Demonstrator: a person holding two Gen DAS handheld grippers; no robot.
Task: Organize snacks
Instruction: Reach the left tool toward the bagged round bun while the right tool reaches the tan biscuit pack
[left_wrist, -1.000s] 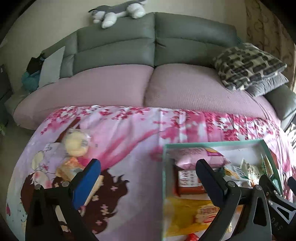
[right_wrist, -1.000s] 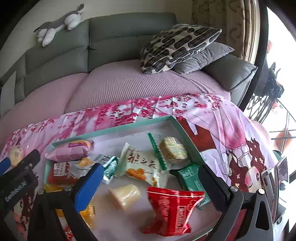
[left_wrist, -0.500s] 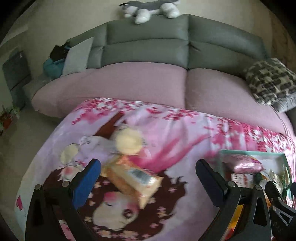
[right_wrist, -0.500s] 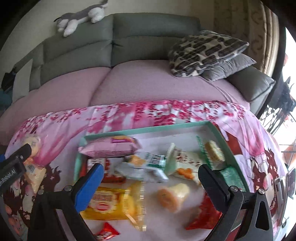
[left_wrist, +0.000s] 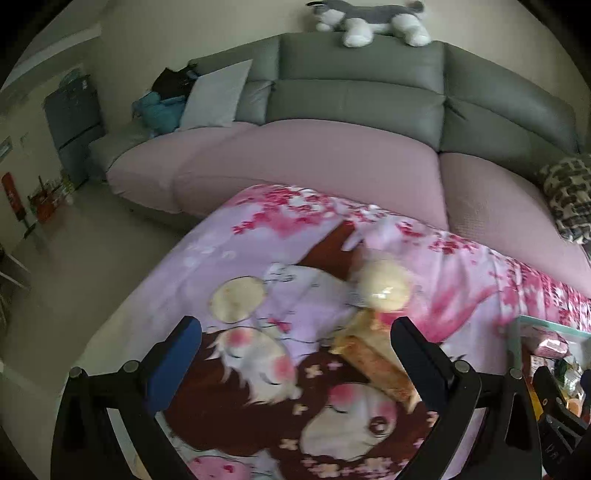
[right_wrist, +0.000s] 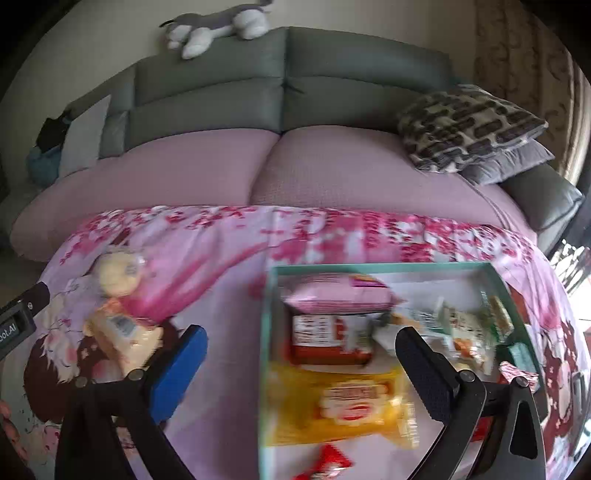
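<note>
A teal-rimmed tray (right_wrist: 384, 267) on the pink cartoon cloth holds several snack packs: a pink bag (right_wrist: 338, 298), a red-and-white pack (right_wrist: 325, 339) and a yellow bag (right_wrist: 340, 402). Left of the tray, on the cloth, lie a round pale bun in clear wrap (left_wrist: 384, 286) (right_wrist: 116, 275) and an orange-tan wrapped cake (left_wrist: 373, 362) (right_wrist: 122, 338). My left gripper (left_wrist: 293, 349) is open, hovering just left of these two loose snacks; its right finger overlaps the cake. My right gripper (right_wrist: 301, 362) is open over the tray's left edge, holding nothing.
A grey sofa (right_wrist: 288, 92) with a mauve seat cover runs behind the table. A patterned cushion (right_wrist: 469, 129) lies at its right and a plush dog (right_wrist: 218, 26) on its backrest. Bare floor (left_wrist: 85, 266) and a cabinet (left_wrist: 74, 122) are beyond the table's left edge.
Both grippers swung left. The left one went from above the tray's edge to the loose bun and cake. The right one moved from the tray's right half to its left edge.
</note>
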